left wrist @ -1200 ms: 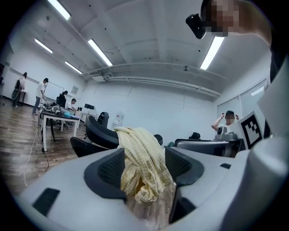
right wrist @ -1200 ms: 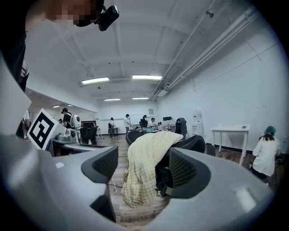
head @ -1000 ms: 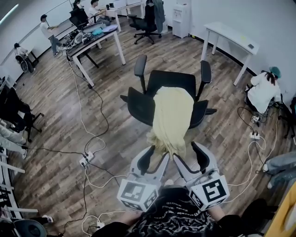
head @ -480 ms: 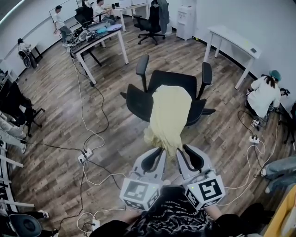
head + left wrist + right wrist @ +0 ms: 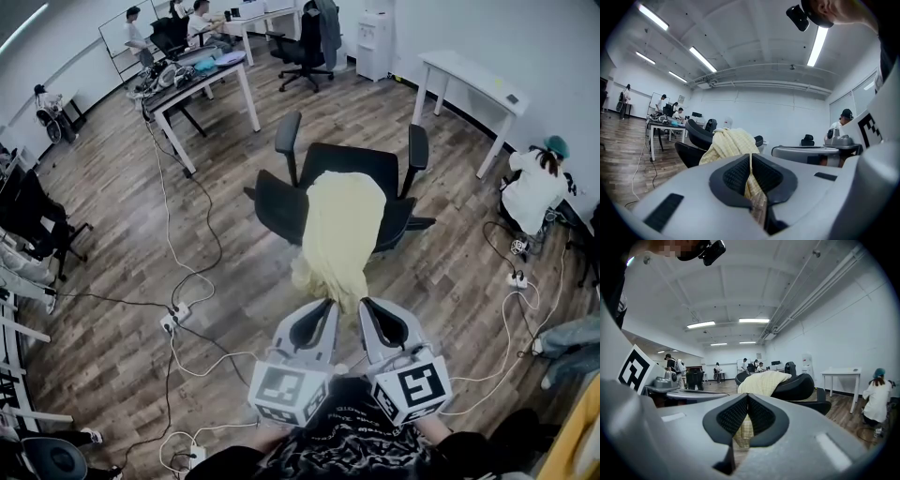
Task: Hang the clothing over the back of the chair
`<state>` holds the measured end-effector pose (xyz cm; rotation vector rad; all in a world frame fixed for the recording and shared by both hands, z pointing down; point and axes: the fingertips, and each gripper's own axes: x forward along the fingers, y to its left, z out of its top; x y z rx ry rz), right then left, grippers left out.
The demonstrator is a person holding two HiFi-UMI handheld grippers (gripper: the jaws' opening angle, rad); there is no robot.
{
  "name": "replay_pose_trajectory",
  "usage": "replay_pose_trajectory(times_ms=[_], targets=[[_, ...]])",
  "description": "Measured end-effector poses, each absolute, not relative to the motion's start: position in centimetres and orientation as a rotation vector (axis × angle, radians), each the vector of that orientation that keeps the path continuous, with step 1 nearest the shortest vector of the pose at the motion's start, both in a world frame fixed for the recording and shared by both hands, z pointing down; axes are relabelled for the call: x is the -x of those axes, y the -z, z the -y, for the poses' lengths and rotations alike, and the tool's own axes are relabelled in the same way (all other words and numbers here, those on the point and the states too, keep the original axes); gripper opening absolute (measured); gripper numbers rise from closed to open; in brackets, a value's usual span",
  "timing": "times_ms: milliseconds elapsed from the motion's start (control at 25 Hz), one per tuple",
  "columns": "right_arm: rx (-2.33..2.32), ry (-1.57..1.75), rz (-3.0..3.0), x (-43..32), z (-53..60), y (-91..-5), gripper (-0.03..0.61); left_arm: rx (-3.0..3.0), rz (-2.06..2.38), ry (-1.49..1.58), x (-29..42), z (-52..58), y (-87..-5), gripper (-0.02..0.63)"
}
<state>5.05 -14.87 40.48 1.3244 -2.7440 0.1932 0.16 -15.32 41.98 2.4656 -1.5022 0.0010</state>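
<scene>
Left gripper (image 5: 327, 305), right gripper (image 5: 365, 305) just closed on clothing (image 5: 339, 234), apparently over chair (image 5: 281, 208).

We see a wood-plank floor (image 5: 112, 244) carrying a black office chair (image 5: 281, 211), with loose cables (image 5: 202, 225) and a power strip (image 5: 174, 317) lying on the boards to its left. A yellow garment (image 5: 339, 234) lies draped over the chair's backrest, its lower end hanging down the near side. Farther off, a white table (image 5: 469, 75) and a desk (image 5: 202, 80) stand on the floor.

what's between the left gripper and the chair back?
The yellow garment: draped over the chair back, it runs to the left gripper, whose jaws have just closed on it. Head and left gripper views show it.
</scene>
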Motion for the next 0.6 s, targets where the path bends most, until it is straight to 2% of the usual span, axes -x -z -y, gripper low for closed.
replay_pose_trajectory(times_ms=[600], targets=[[-1.273, -0.233, 2.729, -4.0, 14.9, -42.1, 0.005, -2.437, 1.476, -0.042, -0.3, 15.6, -43.4, 0.023]])
